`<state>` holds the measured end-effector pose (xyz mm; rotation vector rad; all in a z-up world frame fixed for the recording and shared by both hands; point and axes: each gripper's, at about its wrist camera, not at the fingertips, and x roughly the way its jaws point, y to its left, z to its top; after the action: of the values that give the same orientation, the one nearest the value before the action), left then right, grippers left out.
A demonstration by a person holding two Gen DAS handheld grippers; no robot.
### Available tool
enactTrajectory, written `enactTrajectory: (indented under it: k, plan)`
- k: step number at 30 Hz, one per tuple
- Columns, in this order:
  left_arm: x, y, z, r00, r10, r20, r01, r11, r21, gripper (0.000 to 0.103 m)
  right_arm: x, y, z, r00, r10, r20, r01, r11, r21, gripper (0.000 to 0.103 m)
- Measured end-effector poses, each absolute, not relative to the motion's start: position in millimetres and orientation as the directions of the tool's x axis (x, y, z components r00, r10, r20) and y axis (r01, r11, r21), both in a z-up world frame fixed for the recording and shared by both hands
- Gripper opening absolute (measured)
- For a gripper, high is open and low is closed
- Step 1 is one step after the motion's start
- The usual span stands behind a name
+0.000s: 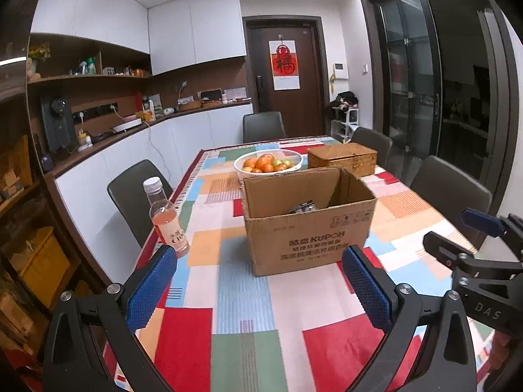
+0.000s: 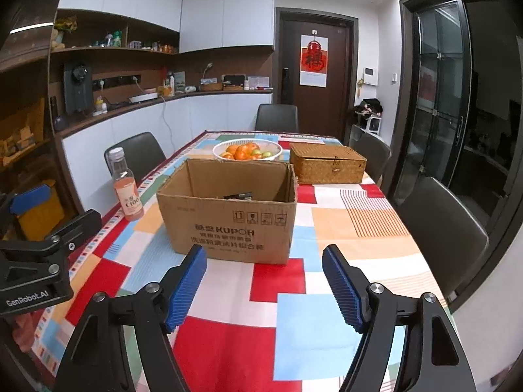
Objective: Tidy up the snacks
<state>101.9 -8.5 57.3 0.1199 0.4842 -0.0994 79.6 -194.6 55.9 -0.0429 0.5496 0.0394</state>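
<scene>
cardboard box [image 2: 228, 209], open on the patchwork tablecloth [image 2: 327, 294]: dark snack packets [image 2: 238, 196] already inside. my left gripper [image 1: 258, 281] and right gripper [image 2: 264, 285] both spread, empty. juice bottle [image 2: 126, 189] left outside; i judge sorting nearly finished.

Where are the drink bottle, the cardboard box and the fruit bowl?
Drink bottle [image 1: 168, 225], left wrist view, on its label.
Cardboard box [image 2: 228, 225], right wrist view, on its printed front.
Fruit bowl [image 2: 274, 152], right wrist view, on its white rim.
</scene>
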Motion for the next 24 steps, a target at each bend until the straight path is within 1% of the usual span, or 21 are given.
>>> enactTrajectory:
  k: [3,14,20,24]
  plan:
    - [95.0,-7.4,60.6,0.889,-0.057,-0.455,0.114,0.989,0.098,0.103,75.6,-192.9,59.6,0.857,0.026,-0.515,-0.047,0.999,-0.027,0.077]
    - [85.2,-5.4,65.1,0.904,-0.041,-0.425,0.098,0.989,0.113,0.103,63.7,-189.1,66.8,0.871,0.037,-0.491,-0.056,0.998,-0.023,0.078]
    - [82.2,-4.5,66.1,0.910,-0.037,-0.413,0.095,0.988,0.121,0.103,61.5,-189.8,67.0,0.870,0.041,-0.492,-0.058,0.998,-0.019,0.078]
    - [81.5,-5.0,64.8,0.907,-0.035,-0.420,0.092,0.989,0.117,0.103,62.6,-189.7,65.6,0.864,0.040,-0.502,-0.056,0.998,-0.018,0.078]
